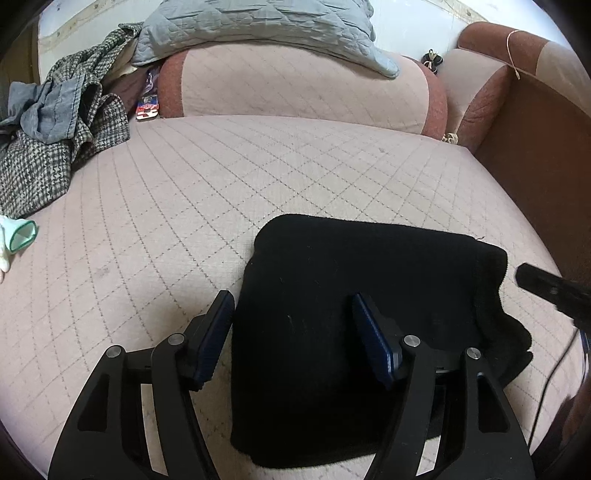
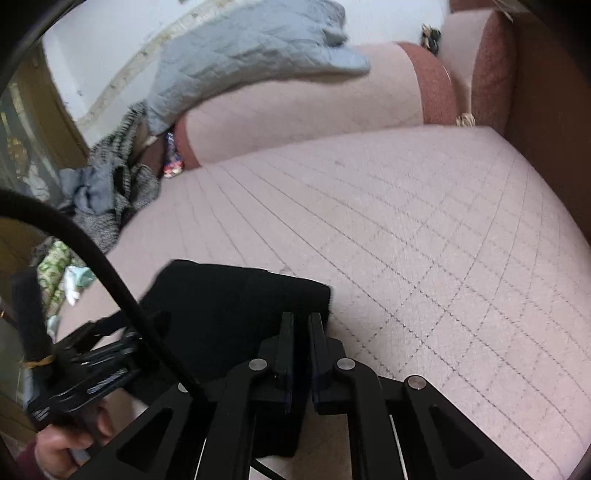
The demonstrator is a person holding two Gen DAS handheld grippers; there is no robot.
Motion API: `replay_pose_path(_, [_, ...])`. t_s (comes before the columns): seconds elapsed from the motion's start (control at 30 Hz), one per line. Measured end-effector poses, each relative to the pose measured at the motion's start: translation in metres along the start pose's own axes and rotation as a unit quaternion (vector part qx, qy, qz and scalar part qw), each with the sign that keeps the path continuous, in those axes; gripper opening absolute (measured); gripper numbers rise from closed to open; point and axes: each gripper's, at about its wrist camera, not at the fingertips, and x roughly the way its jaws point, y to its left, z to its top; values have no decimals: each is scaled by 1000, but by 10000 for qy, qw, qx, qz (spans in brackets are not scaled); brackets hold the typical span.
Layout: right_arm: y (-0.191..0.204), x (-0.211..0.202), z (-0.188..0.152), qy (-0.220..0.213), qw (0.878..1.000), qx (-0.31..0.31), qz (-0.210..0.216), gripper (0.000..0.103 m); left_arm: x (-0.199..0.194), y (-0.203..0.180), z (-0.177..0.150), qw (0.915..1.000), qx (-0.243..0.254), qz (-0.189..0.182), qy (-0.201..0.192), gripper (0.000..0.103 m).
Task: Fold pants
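Observation:
The black pants lie folded into a thick rectangle on the pink quilted sofa seat. My left gripper is open, its left finger off the pants' left edge and its right finger over the fabric. In the right wrist view the pants lie at lower left. My right gripper has its fingers nearly together over the pants' right edge; whether fabric is pinched between them is not visible. The right gripper's tip shows at the right in the left wrist view.
A houndstooth garment with a grey cloth is piled at the sofa's left. A grey quilted blanket drapes over the backrest. The brown armrest bounds the right side. A black cable crosses the right view.

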Motion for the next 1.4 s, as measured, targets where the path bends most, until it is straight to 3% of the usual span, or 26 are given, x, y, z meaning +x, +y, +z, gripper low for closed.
replay_pose_path(0.17, [26, 1, -9, 215, 9985, -399, 316, 25, -10, -3, -9, 10000, 61, 37, -12, 67])
replay_pose_path(0.37, [42, 16, -32, 579, 9951, -764, 258, 25, -16, -4, -20, 9999, 109, 50, -22, 67])
replay_pose_path(0.73, [40, 14, -48, 641, 9945, -814, 145, 25, -16, -7, -27, 9998, 152, 113, -93, 67])
replay_pose_path(1.03, [36, -14, -33, 142, 9982, -529, 228, 26, -23, -11, -30, 9989, 284, 220, -297, 67])
replay_pose_path(1.1, [36, -15, -31, 80, 9987, -472, 163, 29, -23, -10, -29, 9988, 294, 227, -329, 67])
replay_pose_path(1.17, [35, -13, -30, 83, 9990, -403, 161, 40, -24, -9, -28, 9985, 316, 261, -372, 67])
replay_pose_path(1.4, [36, -5, -26, 75, 9991, -418, 65, 42, -28, -2, -25, 9977, 292, 295, -542, 67])
